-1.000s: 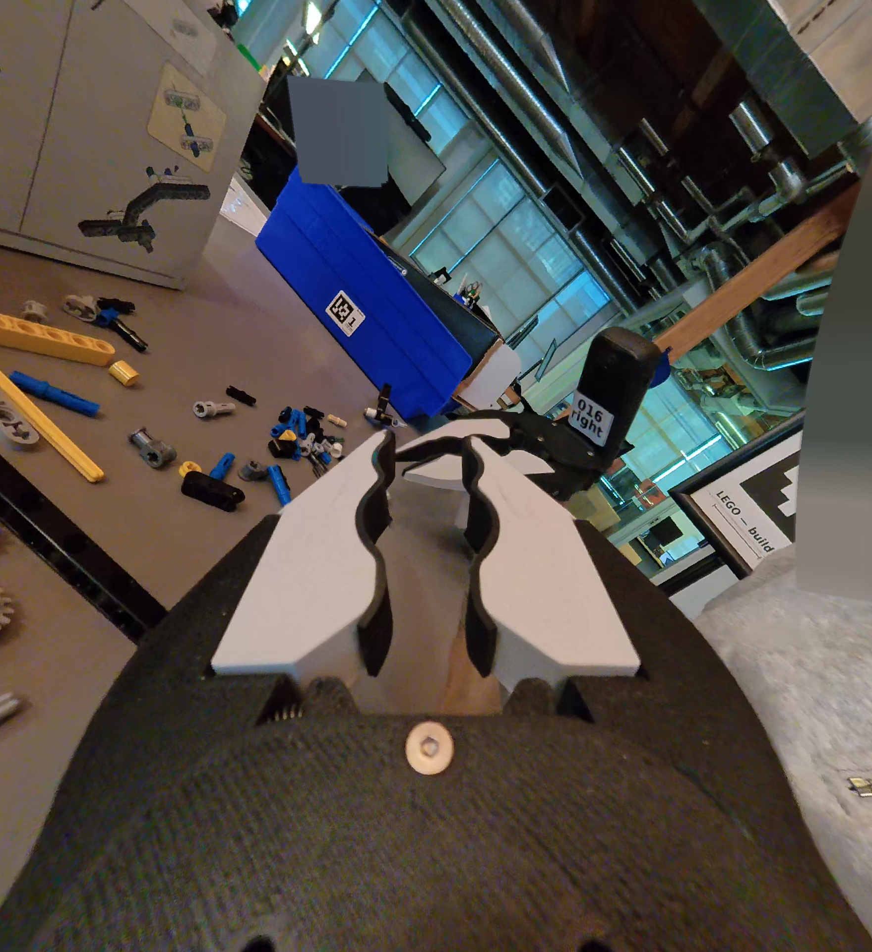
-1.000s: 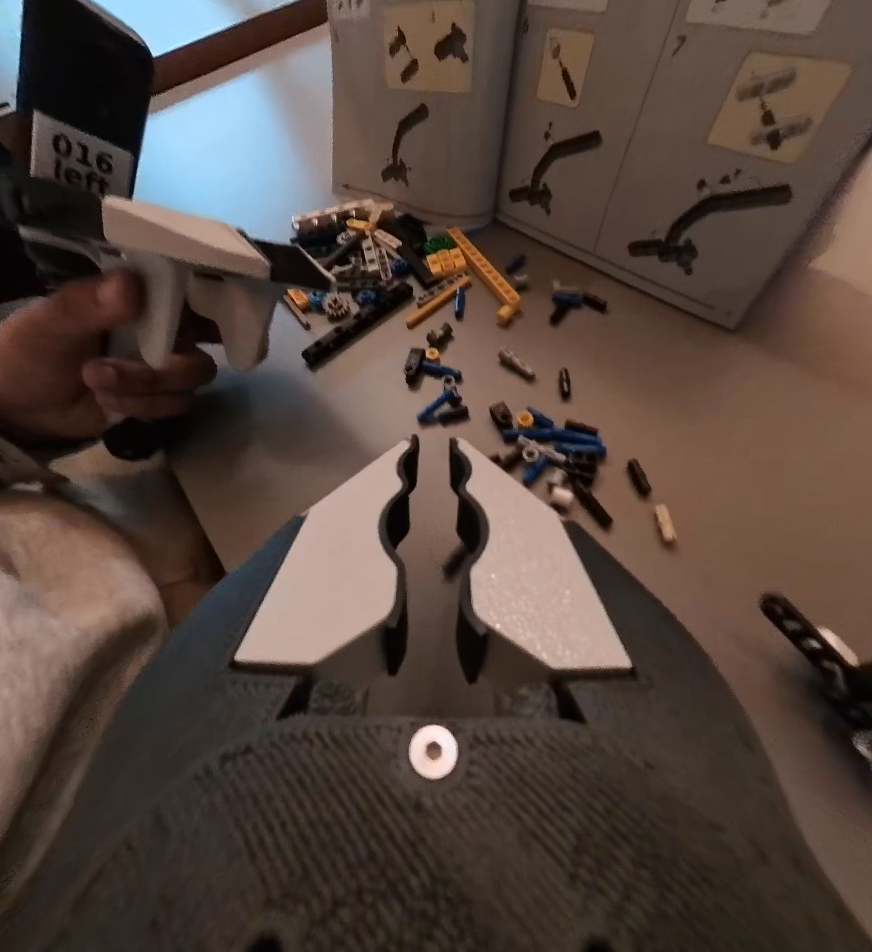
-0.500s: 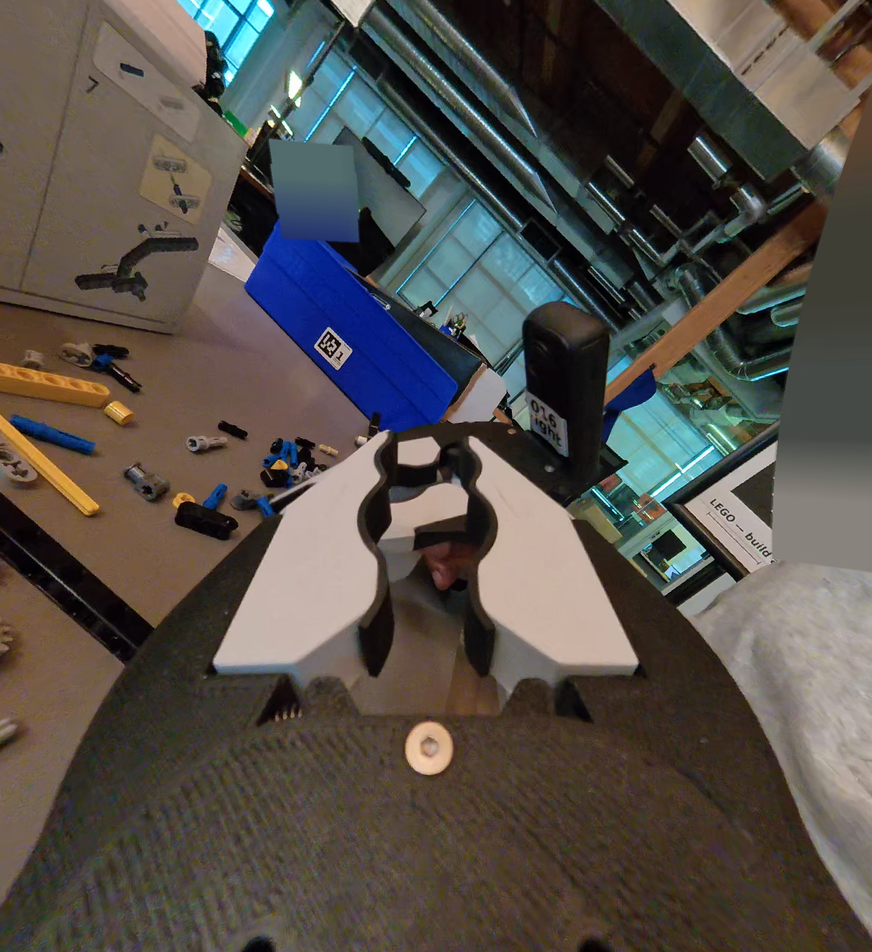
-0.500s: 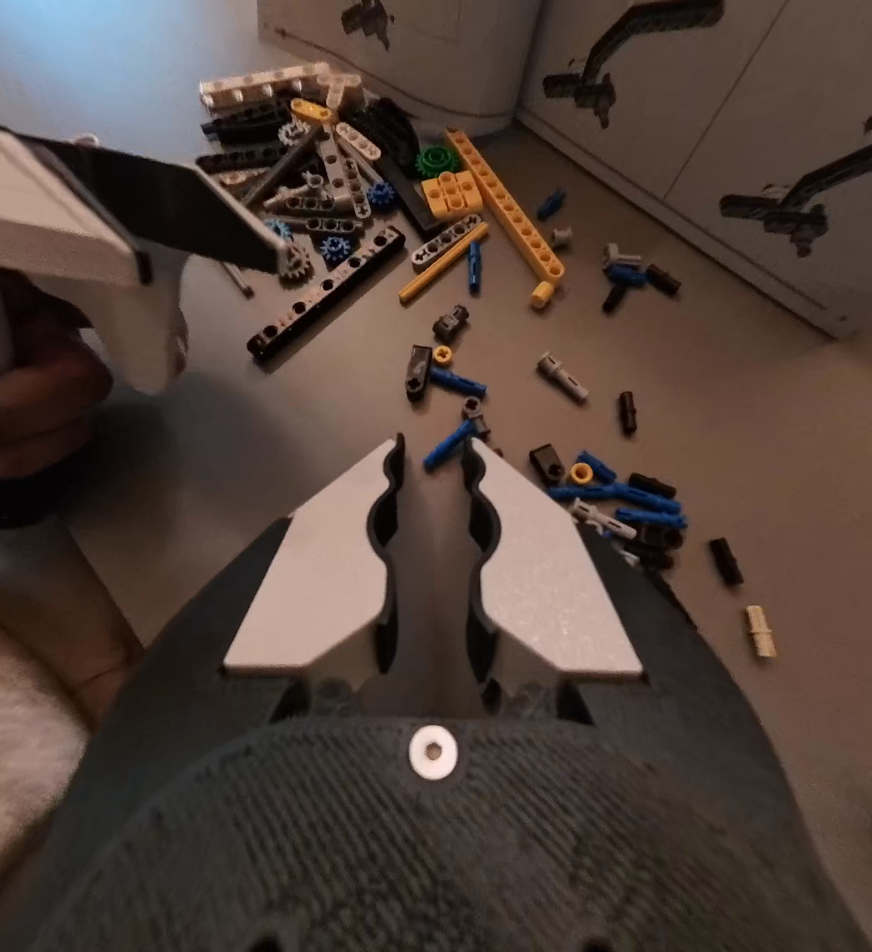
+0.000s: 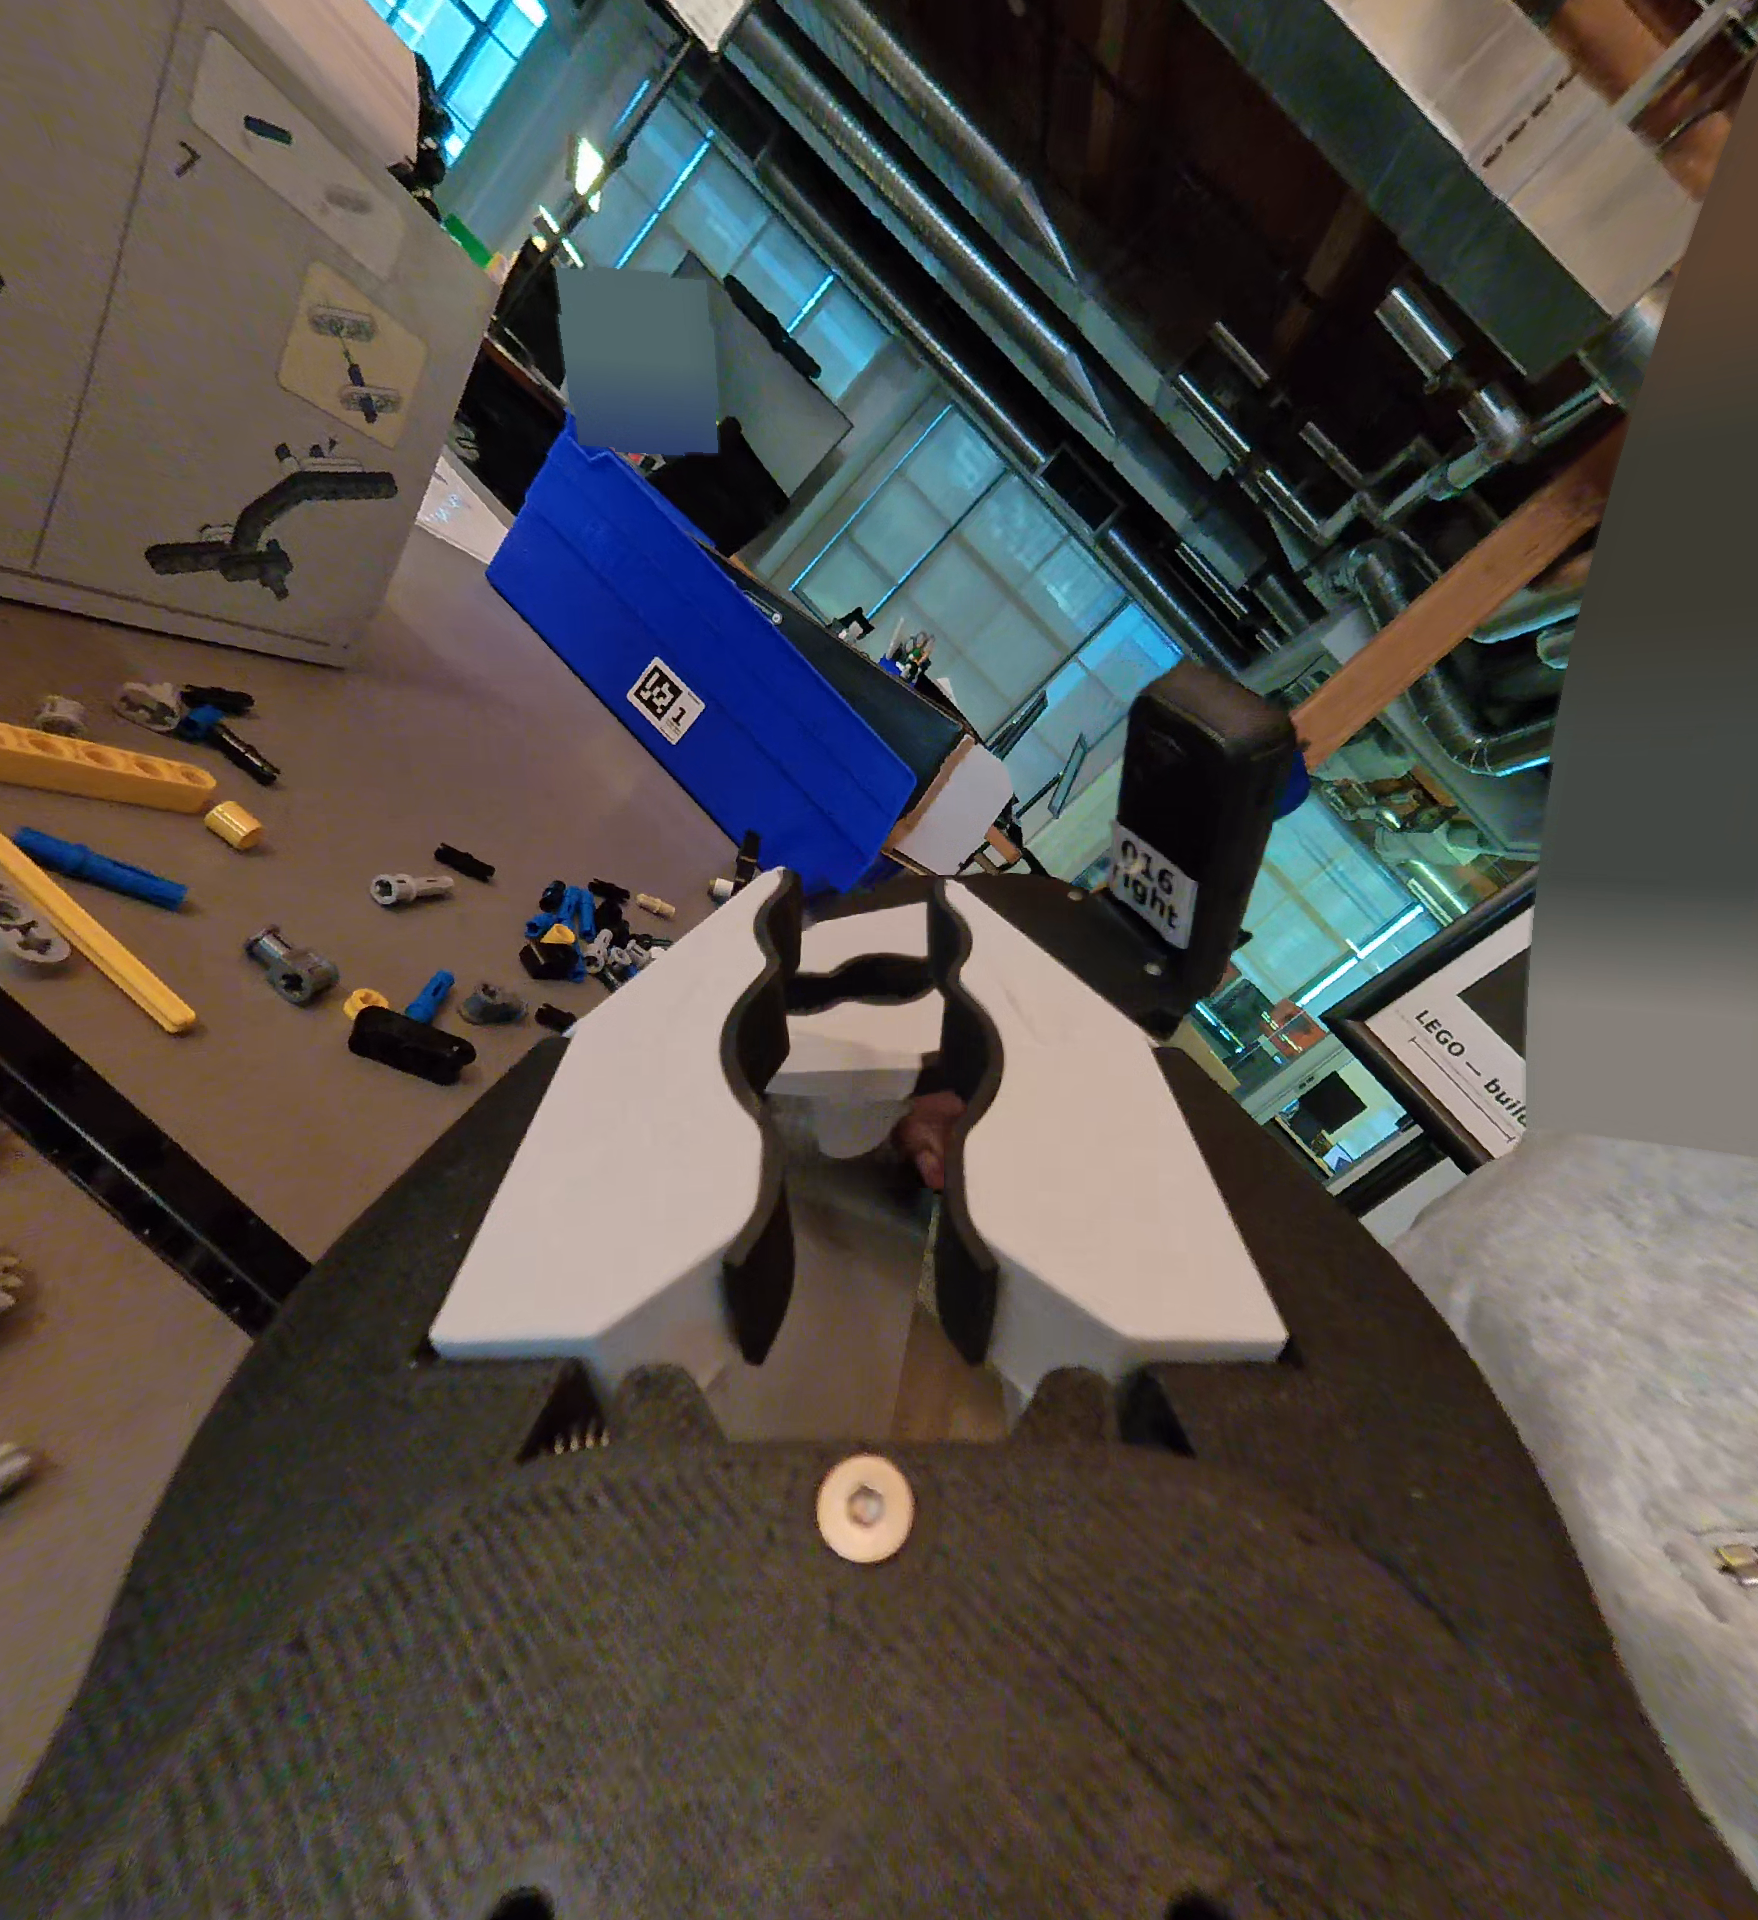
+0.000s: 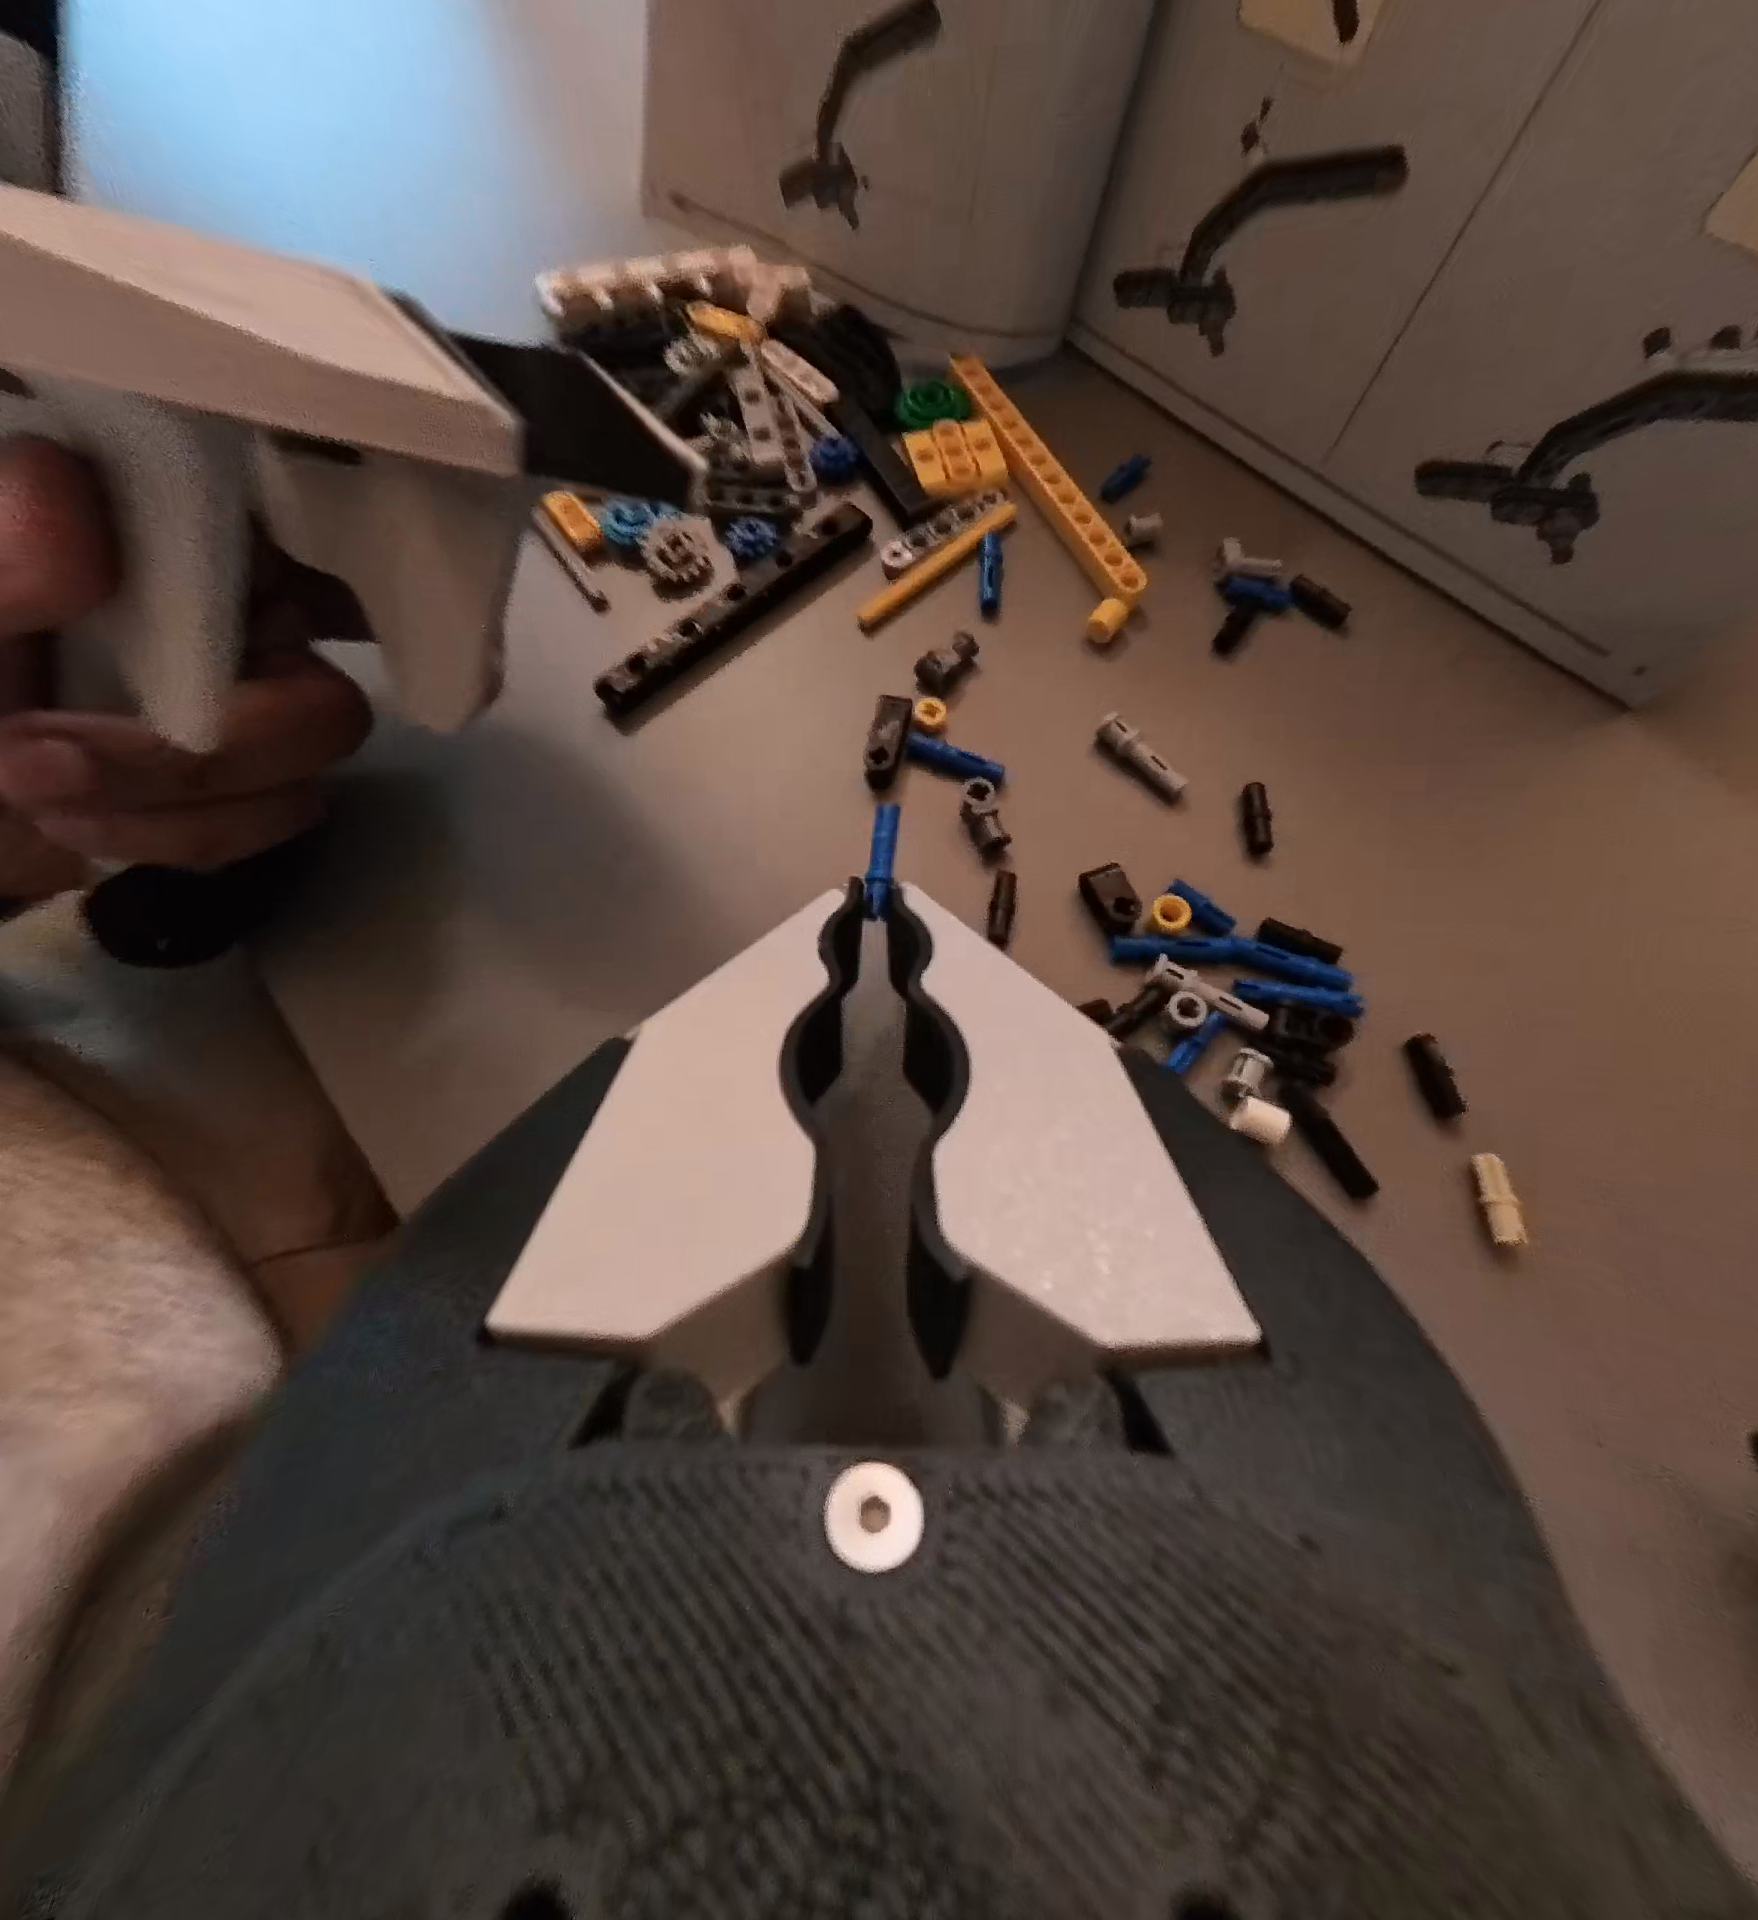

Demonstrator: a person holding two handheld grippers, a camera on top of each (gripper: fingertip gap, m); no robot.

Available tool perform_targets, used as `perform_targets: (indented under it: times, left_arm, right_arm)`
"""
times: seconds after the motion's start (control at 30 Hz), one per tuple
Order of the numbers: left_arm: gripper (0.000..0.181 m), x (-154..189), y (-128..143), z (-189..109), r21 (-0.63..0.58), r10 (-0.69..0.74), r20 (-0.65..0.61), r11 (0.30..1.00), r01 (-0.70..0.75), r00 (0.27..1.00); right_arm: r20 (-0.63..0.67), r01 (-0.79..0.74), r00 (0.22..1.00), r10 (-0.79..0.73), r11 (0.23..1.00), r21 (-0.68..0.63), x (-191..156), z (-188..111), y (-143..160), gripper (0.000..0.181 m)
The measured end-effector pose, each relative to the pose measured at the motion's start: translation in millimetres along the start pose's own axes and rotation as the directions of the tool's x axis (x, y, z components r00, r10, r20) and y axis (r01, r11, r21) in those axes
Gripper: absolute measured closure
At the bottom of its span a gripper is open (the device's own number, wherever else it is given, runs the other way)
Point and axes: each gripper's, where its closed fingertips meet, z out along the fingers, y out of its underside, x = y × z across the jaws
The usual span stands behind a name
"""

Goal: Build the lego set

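Note:
My right gripper (image 6: 880, 902) is shut on a small blue pin (image 6: 884, 847), which sticks out forward from its tips just above the grey table (image 6: 1477, 831). Loose Lego parts lie ahead: a cluster of blue and black pins (image 6: 1239, 987), a long yellow beam (image 6: 1051, 488), a long black beam (image 6: 740, 613) and a heap of beams and gears (image 6: 750, 416). My left gripper (image 5: 864, 894) is open and empty, raised off the table. It also shows at the upper left of the right wrist view (image 6: 584, 436). The right gripper's white fingers (image 5: 854, 935) show through its gap.
Grey panels with build pictures (image 6: 1374, 260) stand along the back of the table. A blue bin (image 5: 709, 717) sits beyond the pins (image 5: 584, 935). A hand (image 6: 75, 727) and grey sleeve (image 5: 1633, 1351) are close by. A framed sign (image 5: 1457, 1049) stands at the right. Tip to tip, the grippers are about 8 centimetres apart.
My right gripper has moved forward and down to the loose pins and closed on a blue pin. My left gripper stays open and has shifted only slightly.

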Motion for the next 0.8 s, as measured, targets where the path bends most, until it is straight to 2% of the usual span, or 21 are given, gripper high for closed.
perform_targets:
  times: [0.03, 0.27, 0.37, 0.47, 0.67, 0.8]
  left_arm:
    - [0.159, 0, 0, 0, 0.000, -0.001, -0.001, 1.000, 0.001, 1.000]
    - [0.159, 1, 1, 1, -0.012, -0.006, -0.012, 1.000, 0.006, 1.000]
    - [0.158, 6, 4, 1, -0.033, -0.005, -0.050, 0.999, 0.003, 0.999]
    - [0.153, 18, 6, 0, -0.045, 0.002, -0.132, 0.999, -0.008, 0.991]
    - [0.152, 17, 6, 0, -0.052, -0.016, -0.129, 0.999, 0.009, 0.992]
    - [0.152, 18, 6, 0, -0.051, -0.019, -0.138, 0.999, 0.013, 0.990]
  right_arm:
    - [0.025, -0.004, 1.000, 0.003, 0.999, 0.034, -3, -5, -4, 0.179]
    - [0.199, -0.053, 0.980, -0.012, 0.946, 0.320, -14, -44, -40, 0.180]
    - [0.219, -0.042, 0.974, -0.060, 0.901, 0.433, -19, -61, -54, 0.179]
    - [0.186, 0.013, 0.977, -0.107, 0.896, 0.443, -22, -63, -54, 0.179]
    - [0.137, 0.138, 0.966, -0.218, 0.888, 0.438, -35, -59, -52, 0.179]
    - [0.138, 0.153, 0.962, -0.236, 0.883, 0.444, -40, -59, -53, 0.179]
